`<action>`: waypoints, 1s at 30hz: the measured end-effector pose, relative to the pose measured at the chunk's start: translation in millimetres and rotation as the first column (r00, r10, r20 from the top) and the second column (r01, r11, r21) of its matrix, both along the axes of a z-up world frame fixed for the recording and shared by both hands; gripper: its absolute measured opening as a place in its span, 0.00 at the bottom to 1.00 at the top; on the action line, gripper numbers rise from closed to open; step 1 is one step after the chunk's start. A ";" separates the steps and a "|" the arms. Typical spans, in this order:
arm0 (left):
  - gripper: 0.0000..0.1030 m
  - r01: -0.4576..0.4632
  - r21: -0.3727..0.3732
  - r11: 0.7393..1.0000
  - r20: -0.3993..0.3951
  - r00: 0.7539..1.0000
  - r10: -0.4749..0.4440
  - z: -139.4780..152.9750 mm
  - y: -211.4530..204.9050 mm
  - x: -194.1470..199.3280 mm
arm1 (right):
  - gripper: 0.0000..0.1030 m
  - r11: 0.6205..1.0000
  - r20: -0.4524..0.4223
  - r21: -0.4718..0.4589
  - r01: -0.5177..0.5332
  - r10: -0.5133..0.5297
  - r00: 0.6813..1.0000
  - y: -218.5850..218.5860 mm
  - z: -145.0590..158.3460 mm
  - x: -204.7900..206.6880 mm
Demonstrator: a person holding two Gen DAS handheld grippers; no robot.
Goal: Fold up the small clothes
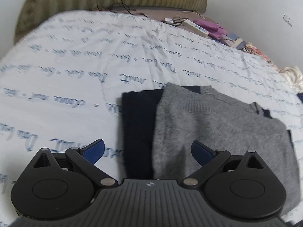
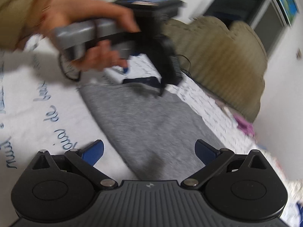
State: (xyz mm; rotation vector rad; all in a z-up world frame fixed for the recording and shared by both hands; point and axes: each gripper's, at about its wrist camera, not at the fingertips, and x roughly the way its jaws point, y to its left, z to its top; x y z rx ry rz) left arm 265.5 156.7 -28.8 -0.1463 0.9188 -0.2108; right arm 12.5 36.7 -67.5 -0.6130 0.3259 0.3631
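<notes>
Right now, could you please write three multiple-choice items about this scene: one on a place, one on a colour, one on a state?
1. The grey sweater lies on:
A. a printed bedsheet
B. a bare floor
C. a chair

2. The garment partly under it is:
A. red
B. dark navy
C. yellow

3. The left gripper is:
A. shut on the sweater
B. shut on nothing
C. open

Key: 1 A, script-printed sheet surrounds it; 2 B, a dark strip shows along its edge; 3 C, jaws stand wide apart, as on the right gripper.
</notes>
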 end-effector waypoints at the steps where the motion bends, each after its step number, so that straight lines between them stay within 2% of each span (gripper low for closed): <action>1: 0.94 0.002 -0.025 1.000 -0.009 1.000 -0.002 -2.0 0.4 3.2 | 0.99 1.000 0.019 -0.026 -0.002 0.002 1.000 6.3 -5.0 1.3; 3: 0.94 0.006 -0.065 0.998 -0.021 1.000 -0.007 -5.1 0.2 9.2 | 0.99 0.999 0.050 -0.043 0.002 0.000 0.999 15.9 -8.2 3.8; 7: 0.90 0.006 -0.094 0.996 -0.032 0.999 -0.009 -10.1 -3.4 23.3 | 0.99 0.998 0.080 -0.057 0.032 -0.028 0.996 28.7 -6.5 20.1; 10: 0.79 -0.009 -0.136 0.991 -0.030 1.000 0.005 -11.8 -3.3 34.5 | 0.98 0.996 0.105 -0.077 0.043 -0.035 0.994 37.6 -7.5 31.5; 11: 0.71 -0.018 -0.154 0.988 -0.035 0.999 0.013 -12.7 -1.8 38.5 | 0.95 0.996 0.115 -0.079 0.041 -0.032 0.993 41.1 -7.0 34.1; 13: 0.59 -0.041 -0.179 0.983 -0.047 0.998 0.033 -15.1 1.3 45.9 | 0.74 0.996 0.128 -0.088 0.036 -0.024 0.991 49.1 -7.3 39.2; 14: 0.49 -0.055 -0.188 0.981 -0.052 0.998 0.046 -15.8 2.5 48.9 | 0.68 0.995 0.126 -0.092 0.030 -0.018 0.992 52.3 -8.5 41.7; 16: 0.32 -0.074 -0.208 0.975 -0.063 0.996 0.063 -17.6 4.9 53.5 | 0.48 0.996 0.098 -0.090 0.015 -0.007 0.995 55.7 -11.1 47.5; 17: 0.18 -0.083 -0.218 0.972 -0.069 0.995 0.069 -18.7 5.6 54.8 | 0.42 0.997 0.081 -0.081 0.008 -0.002 0.997 55.0 -10.5 48.7; 18: 0.13 -0.084 -0.228 0.970 -0.071 0.995 0.070 -19.1 5.8 55.0 | 0.25 0.998 0.064 -0.066 -0.006 0.010 0.998 54.2 -10.2 49.8; 19: 0.13 -0.091 -0.225 0.970 -0.066 0.995 0.078 -18.5 4.4 54.0 | 0.15 0.999 0.046 -0.050 -0.020 0.023 0.999 52.7 -9.2 50.6; 22: 0.12 -0.097 -0.150 0.984 -0.023 0.995 0.095 -9.8 -7.9 47.5 | 0.08 0.999 0.022 0.002 -0.046 0.046 0.999 44.0 -4.5 53.5; 26: 0.12 -0.107 -0.030 0.994 0.035 0.994 0.108 12.7 -29.9 38.6 | 0.06 0.997 0.054 0.067 -0.046 0.043 0.998 25.7 7.6 48.9; 30: 0.12 -0.114 0.029 0.993 0.083 0.990 0.111 43.1 -54.9 29.0 | 0.06 0.993 0.103 0.115 -0.011 -0.001 0.995 -1.2 19.1 42.2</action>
